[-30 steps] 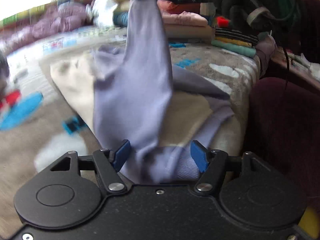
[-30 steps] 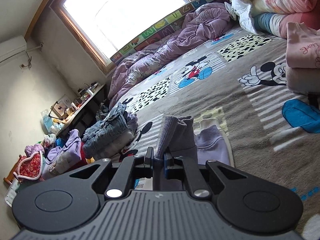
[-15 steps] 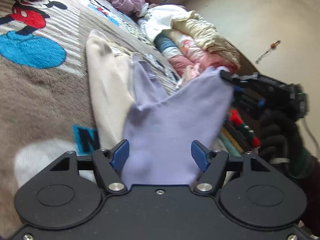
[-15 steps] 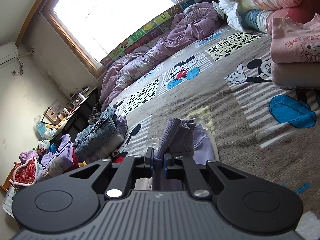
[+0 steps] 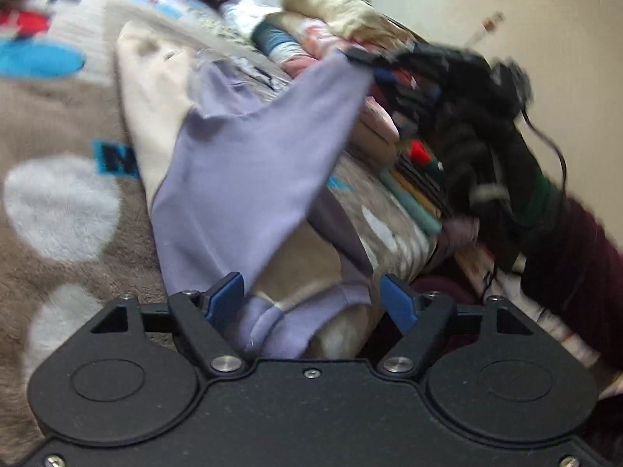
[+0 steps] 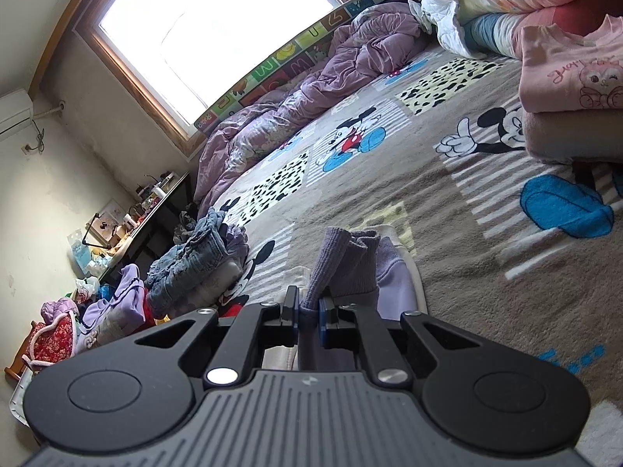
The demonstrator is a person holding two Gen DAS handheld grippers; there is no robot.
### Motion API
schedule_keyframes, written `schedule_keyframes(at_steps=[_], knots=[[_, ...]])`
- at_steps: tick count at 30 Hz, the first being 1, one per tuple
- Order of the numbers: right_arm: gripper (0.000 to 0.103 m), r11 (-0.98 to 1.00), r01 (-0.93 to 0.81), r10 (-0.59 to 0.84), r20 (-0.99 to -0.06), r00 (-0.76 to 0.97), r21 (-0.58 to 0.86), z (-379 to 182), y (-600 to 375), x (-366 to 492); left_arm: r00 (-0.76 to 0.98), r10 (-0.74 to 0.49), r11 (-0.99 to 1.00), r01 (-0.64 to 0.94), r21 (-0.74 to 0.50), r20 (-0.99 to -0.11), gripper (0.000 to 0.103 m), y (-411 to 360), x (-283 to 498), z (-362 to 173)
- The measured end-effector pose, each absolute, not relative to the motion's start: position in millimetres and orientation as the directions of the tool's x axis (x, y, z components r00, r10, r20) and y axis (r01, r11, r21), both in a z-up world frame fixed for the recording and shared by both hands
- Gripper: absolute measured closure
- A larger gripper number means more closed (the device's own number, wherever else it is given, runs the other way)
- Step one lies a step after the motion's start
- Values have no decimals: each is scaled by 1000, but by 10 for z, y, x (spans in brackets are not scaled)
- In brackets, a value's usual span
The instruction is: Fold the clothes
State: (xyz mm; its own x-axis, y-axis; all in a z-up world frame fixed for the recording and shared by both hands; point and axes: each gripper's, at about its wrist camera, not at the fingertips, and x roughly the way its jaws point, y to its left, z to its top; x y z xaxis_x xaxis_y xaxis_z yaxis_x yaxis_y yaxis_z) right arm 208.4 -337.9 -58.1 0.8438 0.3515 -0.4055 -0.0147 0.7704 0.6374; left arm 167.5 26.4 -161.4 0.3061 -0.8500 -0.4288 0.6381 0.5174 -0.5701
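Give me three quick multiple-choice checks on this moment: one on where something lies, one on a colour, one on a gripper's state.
1. Where is the folded pink top?
A. on a stack at the right of the bed
B. on the desk
C. on the floor

2. What colour is the garment being folded?
A. red
B. lavender
C. green

3. How is the right gripper?
A. wide open
B. shut on nothing
C. shut on the garment's cuff

Key: 1 A, it tops a pile on the blanket; 2 B, pale purple in both views; 3 C, ribbed cloth sits pinched between its pads.
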Motion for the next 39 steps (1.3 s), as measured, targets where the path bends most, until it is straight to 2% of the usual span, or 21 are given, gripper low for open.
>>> schedule_keyframes(at_steps=[4, 6, 22, 39], knots=[[92, 775, -33, 358, -396, 845, 631, -478, -3339, 2139, 398, -769, 586, 753, -301, -501, 26, 152, 1492, -1516], [92, 781, -40, 361, -399, 843, 623, -440, -3293, 2204, 411, -750, 591, 768, -245, -519, 26, 96, 1475, -1538], [92, 821, -82, 388, -446, 806, 565, -364, -2788, 2882, 320, -774, 538, 787, -302, -546, 26, 112, 1595, -1618], [92, 903, -38, 327, -627, 707, 428, -788, -2211, 3689, 265, -822, 500, 759, -416, -504, 26, 274, 1737, -1671]])
